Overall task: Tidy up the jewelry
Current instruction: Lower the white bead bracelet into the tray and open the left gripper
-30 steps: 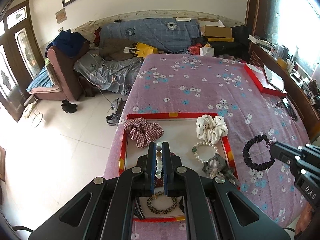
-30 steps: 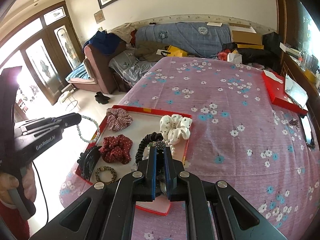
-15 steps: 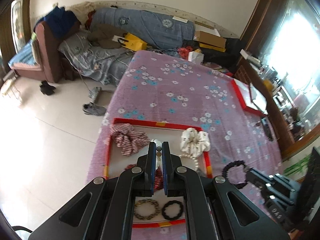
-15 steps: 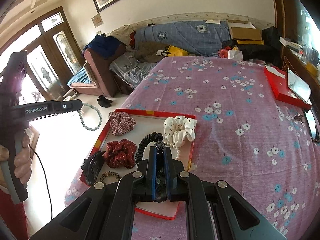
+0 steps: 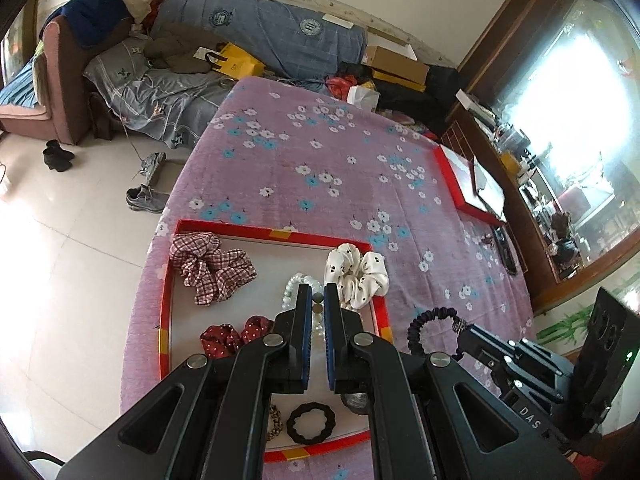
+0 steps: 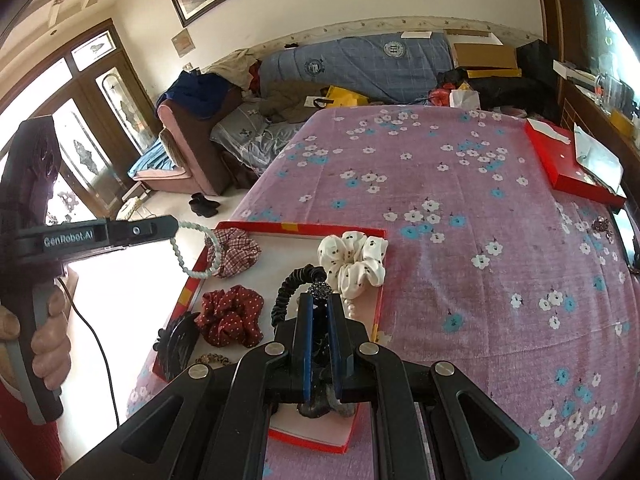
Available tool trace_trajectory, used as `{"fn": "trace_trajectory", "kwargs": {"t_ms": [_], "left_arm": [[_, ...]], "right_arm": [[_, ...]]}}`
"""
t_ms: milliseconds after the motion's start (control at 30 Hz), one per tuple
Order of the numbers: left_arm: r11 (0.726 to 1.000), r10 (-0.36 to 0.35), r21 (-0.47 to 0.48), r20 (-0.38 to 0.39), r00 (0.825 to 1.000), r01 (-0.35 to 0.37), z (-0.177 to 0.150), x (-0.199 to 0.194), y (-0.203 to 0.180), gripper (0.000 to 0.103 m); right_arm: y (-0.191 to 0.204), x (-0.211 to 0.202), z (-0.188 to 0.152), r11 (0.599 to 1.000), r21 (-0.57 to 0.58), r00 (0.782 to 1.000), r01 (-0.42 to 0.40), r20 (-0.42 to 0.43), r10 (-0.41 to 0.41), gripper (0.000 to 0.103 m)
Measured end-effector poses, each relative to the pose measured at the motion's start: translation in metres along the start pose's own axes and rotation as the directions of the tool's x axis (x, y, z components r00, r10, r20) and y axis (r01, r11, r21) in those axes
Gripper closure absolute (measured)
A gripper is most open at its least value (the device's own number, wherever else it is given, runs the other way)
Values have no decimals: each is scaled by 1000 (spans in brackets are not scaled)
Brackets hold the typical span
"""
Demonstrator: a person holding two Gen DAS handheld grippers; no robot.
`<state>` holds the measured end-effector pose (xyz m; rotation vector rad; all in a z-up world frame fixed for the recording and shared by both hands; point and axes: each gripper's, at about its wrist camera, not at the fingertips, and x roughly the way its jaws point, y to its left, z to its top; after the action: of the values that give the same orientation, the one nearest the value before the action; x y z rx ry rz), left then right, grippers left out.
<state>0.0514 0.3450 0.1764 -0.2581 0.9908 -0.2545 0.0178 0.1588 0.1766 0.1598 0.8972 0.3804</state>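
Observation:
A red-rimmed white tray [image 5: 276, 235] lies on the purple flowered cloth. It holds a plaid scrunchie [image 5: 212, 266], a white spotted scrunchie [image 5: 358, 272], a red dotted scrunchie [image 5: 230, 338], a pearl string and a black ring [image 5: 312, 422]. My left gripper [image 5: 316, 300] is shut on a pale green bead bracelet [image 6: 196, 252], held above the tray's left side. My right gripper [image 6: 320, 306] is shut on a black ruffled hair tie with a sparkly bead [image 6: 294, 288], beside the tray's right edge; it also shows in the left wrist view [image 5: 434, 324].
A black claw clip [image 6: 178, 342] lies in the tray's near left corner. A red box with papers [image 6: 568, 168] sits at the cloth's far right. A sofa with clothes and bags stands behind. The floor drops off at the left.
My left gripper has lifted higher and swung right with the bead bracelet. My right gripper has held the black hair tie almost still.

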Motion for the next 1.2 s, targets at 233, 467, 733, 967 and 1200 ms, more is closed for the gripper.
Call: {"fn": "trace_trajectory", "kwargs": {"t_ms": [233, 467, 733, 967, 1200], "left_arm": [[1000, -8, 2, -27, 1000, 8, 3, 20, 2, 98], [1000, -16, 21, -37, 999, 17, 5, 33, 1, 98], [999, -9, 34, -60, 998, 11, 11, 55, 2, 98], [1000, -7, 28, -111, 994, 10, 16, 83, 13, 98], [999, 18, 43, -136, 991, -12, 24, 104, 14, 98]], "right_arm": [[5, 15, 12, 1000, -15, 1000, 13, -6, -14, 95], [6, 33, 24, 1000, -2, 1000, 9, -22, -9, 95], [6, 54, 25, 1000, 19, 998, -5, -59, 6, 94], [5, 65, 21, 999, 31, 996, -8, -89, 11, 94], [13, 79, 21, 1000, 16, 993, -23, -112, 25, 94]]}}
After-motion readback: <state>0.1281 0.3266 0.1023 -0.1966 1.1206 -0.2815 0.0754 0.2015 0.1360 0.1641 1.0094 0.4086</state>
